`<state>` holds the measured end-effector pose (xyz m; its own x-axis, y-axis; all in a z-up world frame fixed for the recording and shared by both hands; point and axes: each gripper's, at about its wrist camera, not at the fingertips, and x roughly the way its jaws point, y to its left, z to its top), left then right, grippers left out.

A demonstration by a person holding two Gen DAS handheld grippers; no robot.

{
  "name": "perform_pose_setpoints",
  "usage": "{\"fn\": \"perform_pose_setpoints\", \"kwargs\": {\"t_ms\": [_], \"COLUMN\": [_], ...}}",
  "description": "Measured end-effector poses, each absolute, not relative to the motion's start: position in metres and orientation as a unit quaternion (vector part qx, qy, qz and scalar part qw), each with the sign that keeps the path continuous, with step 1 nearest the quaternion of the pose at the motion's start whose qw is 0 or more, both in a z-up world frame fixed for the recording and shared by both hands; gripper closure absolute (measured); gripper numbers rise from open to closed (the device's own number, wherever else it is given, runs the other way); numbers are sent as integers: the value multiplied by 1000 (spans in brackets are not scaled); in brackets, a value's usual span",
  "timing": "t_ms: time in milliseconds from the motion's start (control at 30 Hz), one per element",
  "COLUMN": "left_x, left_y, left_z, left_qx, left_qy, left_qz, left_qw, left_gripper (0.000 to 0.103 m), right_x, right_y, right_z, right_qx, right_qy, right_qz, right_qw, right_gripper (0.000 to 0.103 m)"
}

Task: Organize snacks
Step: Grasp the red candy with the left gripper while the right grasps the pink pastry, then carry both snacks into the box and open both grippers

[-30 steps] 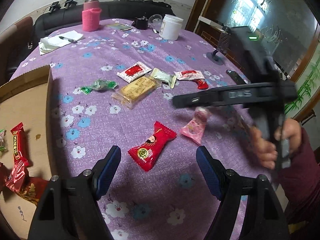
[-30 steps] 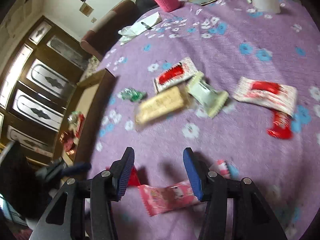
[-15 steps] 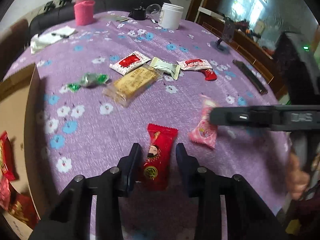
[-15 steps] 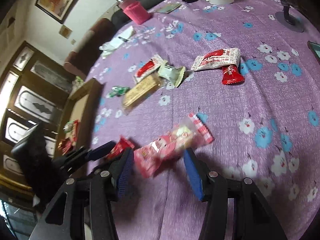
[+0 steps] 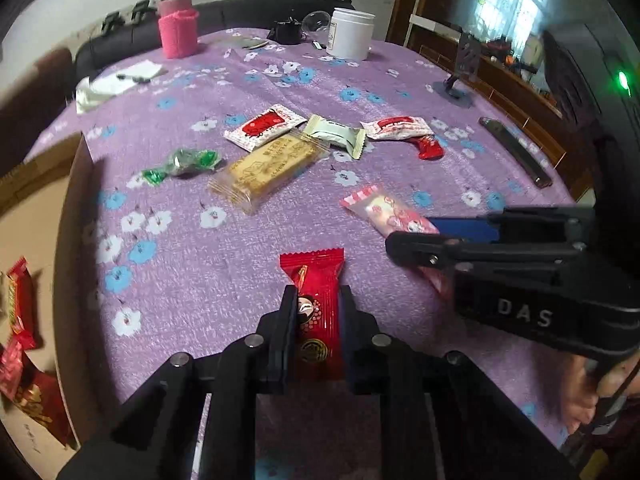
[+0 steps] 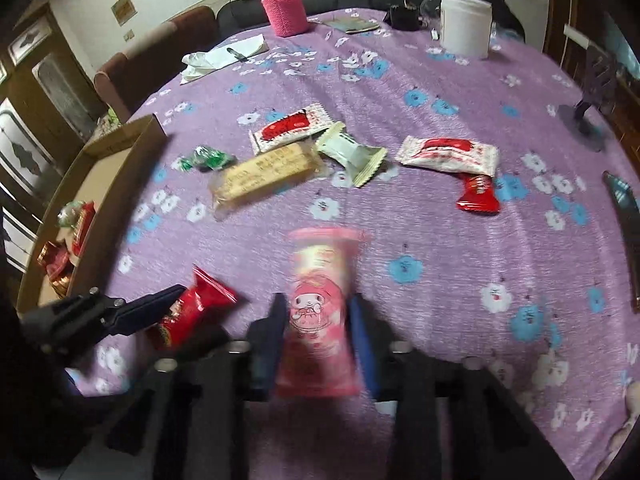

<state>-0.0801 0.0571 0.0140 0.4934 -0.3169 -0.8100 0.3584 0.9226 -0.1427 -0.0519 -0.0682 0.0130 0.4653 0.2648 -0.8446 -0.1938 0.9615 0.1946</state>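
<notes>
Eight wrapped snacks [image 5: 268,164] on the table, centre frame; one cardboard box [image 5: 60,240] at left; two grippers [image 5: 316,328].

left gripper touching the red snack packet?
Touching. Left wrist view shows the left gripper shut on the red snack packet, both fingers pressed against its sides.

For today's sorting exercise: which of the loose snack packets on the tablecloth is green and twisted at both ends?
The small green candy, lying left of the long yellow biscuit pack; the other packets are flat, sealed pouches.
</notes>
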Motion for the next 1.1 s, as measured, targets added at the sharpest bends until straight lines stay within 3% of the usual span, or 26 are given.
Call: {"fn": "perform_pose_setpoints", "kwargs": {"t_ms": [300,700,1100], "left_x": [-97,-130,-148], "left_y": [98,204,285], "left_z": [42,82,60], "left_qx": [-66,-139,-187], "left_qy": [438,380,393], "left_qz": [-187,-86,4], "left_qw": [877,910,900], "left_gripper": [85,85,85], "right_x": [-68,-85,-88], "right_y": [-84,-32,55], "right_z": [29,66,72], "right_qx": [80,63,25], "right_qy": [472,437,444], "right_qz": [165,229,303], "right_qw": [862,868,843], "right_gripper": [75,75,74]}}
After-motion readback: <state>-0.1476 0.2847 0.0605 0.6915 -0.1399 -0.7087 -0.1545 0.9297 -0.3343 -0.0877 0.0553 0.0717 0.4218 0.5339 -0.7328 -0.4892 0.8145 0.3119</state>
